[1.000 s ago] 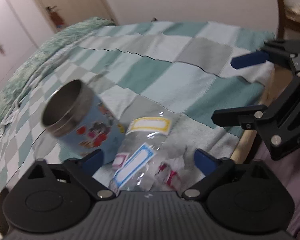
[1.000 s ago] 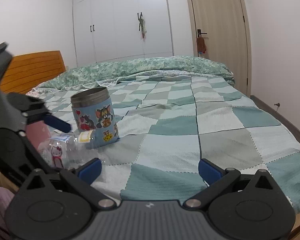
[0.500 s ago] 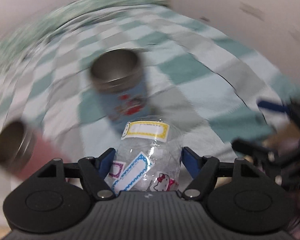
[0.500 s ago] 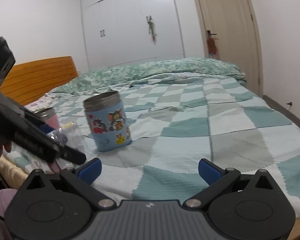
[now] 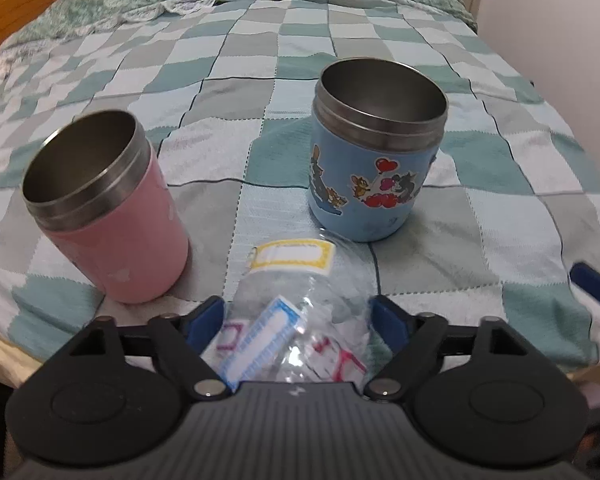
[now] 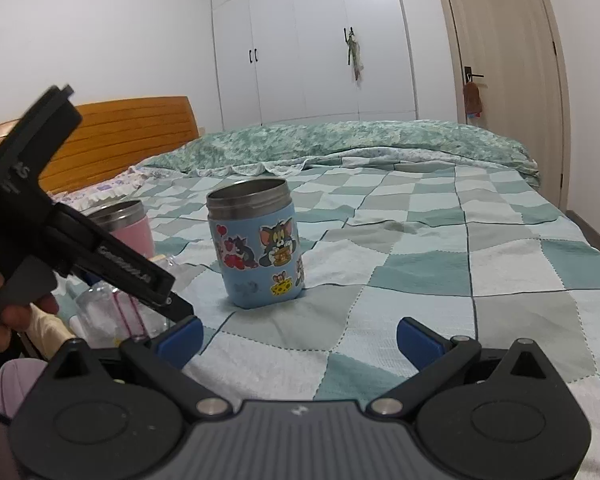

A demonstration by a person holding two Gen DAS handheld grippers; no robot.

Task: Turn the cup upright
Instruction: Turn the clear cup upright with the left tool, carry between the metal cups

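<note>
Checkered bedspread (image 5: 480, 216), clear stickered cup (image 5: 296, 320) clamped in left jaws, right jaws wide.

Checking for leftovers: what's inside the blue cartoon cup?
The blue cup stands upright, and its visible steel inner wall looks bare. Its bottom is hidden by the near rim.

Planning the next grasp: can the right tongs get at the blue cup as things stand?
Probably yes. The right tongs are open and empty, and the blue cup stands upright straight ahead with only bare blanket between. The left tongs sit off to the side.
</note>
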